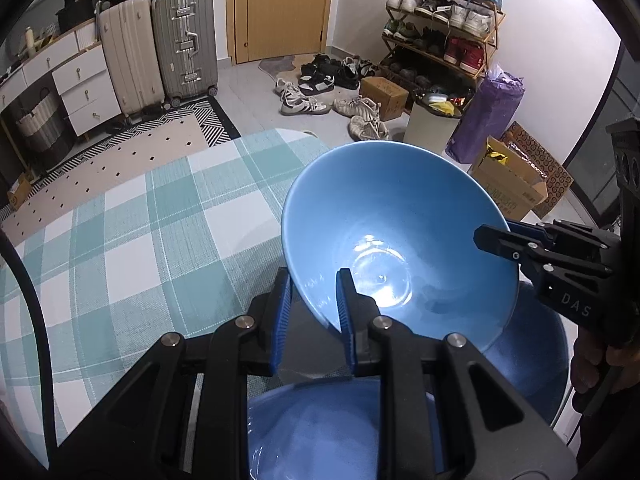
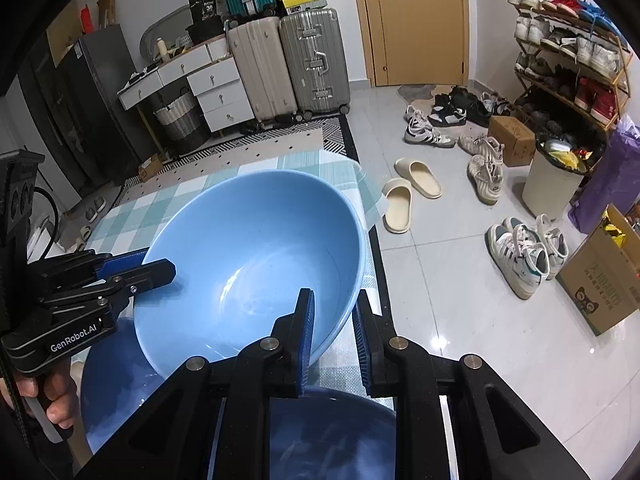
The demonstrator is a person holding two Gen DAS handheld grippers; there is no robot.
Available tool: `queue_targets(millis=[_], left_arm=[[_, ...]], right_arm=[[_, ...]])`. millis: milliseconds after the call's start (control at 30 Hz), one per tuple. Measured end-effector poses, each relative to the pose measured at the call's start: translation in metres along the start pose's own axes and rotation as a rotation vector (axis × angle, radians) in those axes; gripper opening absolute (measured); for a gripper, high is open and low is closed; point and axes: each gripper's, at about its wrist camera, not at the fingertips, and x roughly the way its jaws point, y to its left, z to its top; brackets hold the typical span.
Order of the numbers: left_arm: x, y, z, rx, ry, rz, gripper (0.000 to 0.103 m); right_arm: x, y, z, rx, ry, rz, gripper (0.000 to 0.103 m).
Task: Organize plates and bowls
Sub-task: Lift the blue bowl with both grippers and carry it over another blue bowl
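Showing only rightward: slippers (image 2: 408,190) beside table (image 2: 280,164).

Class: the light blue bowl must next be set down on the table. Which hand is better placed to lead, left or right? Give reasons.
Neither clearly. The left gripper and right gripper each clamp opposite rims of the light blue bowl, jaws shut, above the darker bowls. Probably both must lower together.
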Motion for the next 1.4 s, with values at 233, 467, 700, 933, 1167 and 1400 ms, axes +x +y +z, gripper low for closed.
queue_targets(millis=[233, 467, 700, 933, 1167, 1400], left_arm=[[-0.023, -0.005, 0.001, 0.003, -0.031, -0.005, 0.02], [-0.049, -0.01, -0.002, 0.008, -0.059, -0.008, 0.02], [-0.075, -0.014, -0.007, 0.012, -0.088, 0.0, 0.02], [-0.1, -0.015, -0.013, 0.008, -0.106, 0.011, 0.02], [-0.125, -0.013, -0.023, -0.003, -0.121, 0.015, 0.02], [-0.145, -0.008, -0.034, -0.012, -0.134, 0.02, 0.02]], right_arm=[[-0.02, 0.005, 0.002, -0.009, -0.031, -0.006, 0.02], [-0.041, 0.014, 0.0, -0.025, -0.057, -0.016, 0.02], [-0.058, 0.024, -0.002, -0.038, -0.072, -0.014, 0.02], [-0.073, 0.031, -0.003, -0.044, -0.089, 0.0, 0.02], [-0.087, 0.043, -0.008, -0.055, -0.104, 0.017, 0.02], [-0.099, 0.059, -0.014, -0.067, -0.116, 0.035, 0.021]])
